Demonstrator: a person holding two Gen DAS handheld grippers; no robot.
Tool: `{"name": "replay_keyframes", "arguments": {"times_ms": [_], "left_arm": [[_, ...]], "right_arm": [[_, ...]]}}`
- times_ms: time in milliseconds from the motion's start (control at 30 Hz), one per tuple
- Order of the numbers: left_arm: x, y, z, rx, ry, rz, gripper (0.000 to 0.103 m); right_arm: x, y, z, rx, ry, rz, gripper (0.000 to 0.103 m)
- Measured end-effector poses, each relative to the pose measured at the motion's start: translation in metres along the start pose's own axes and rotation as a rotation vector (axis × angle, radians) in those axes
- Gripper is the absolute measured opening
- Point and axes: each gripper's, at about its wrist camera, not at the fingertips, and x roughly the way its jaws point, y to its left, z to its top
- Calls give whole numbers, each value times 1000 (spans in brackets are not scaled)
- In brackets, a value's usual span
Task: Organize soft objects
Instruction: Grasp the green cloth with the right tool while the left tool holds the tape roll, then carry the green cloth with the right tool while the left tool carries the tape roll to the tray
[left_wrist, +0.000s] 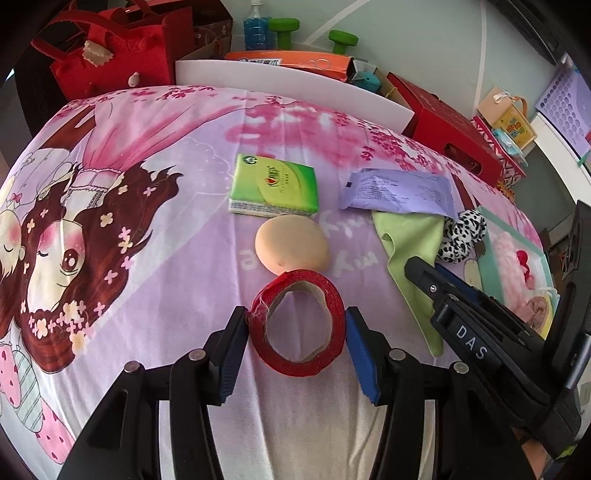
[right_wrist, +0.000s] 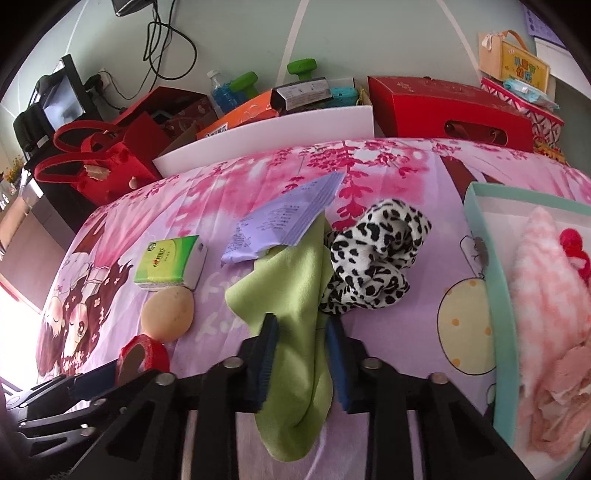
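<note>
**Two grippers on a cartoon-print bedsheet: one on tape, one on cloth**

The pink and lilac bedsheet (left_wrist: 177, 258) runs past the frame edges in both views, so its full extent cannot be told. At its right side a teal-rimmed box (right_wrist: 480, 206) is cut off by the frame; only the right wrist view shows the fluffy pink cloth (right_wrist: 543, 280) lying inside it.

The green cloth (right_wrist: 295, 295) lies partly under the purple packet (right_wrist: 284, 218), and its near end hangs down between the fingers of the right gripper (right_wrist: 301, 363), whose blue pads pinch it. In the left wrist view this gripper enters from the right, pointing steeply down, its tips hidden against the cloth.

The black-and-white spotted fabric (right_wrist: 373, 258) shows fully only from the right wrist; the left wrist view shows just a corner.

The left gripper (left_wrist: 297, 334) points downward, its pads pressed against both sides of the red tape roll (left_wrist: 299, 328), which it holds upright. Beyond lie a beige sponge (left_wrist: 291, 243) and a green tissue pack (left_wrist: 273, 188), touching.
</note>
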Motion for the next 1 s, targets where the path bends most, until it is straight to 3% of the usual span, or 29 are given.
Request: {"name": "replay_keyframes", "arguments": {"times_ms": [200, 533, 1000], "left_arm": [[-1, 3, 0, -6, 0, 5, 54], [-7, 0, 3, -2, -20, 10, 54], [-48, -5, 12, -9, -153, -19, 54]], "right_arm": [[-1, -4, 0, 20, 0, 22, 10], [-19, -1, 5, 25, -41, 113, 5], [-87, 2, 18, 14, -248, 185, 4]]}}
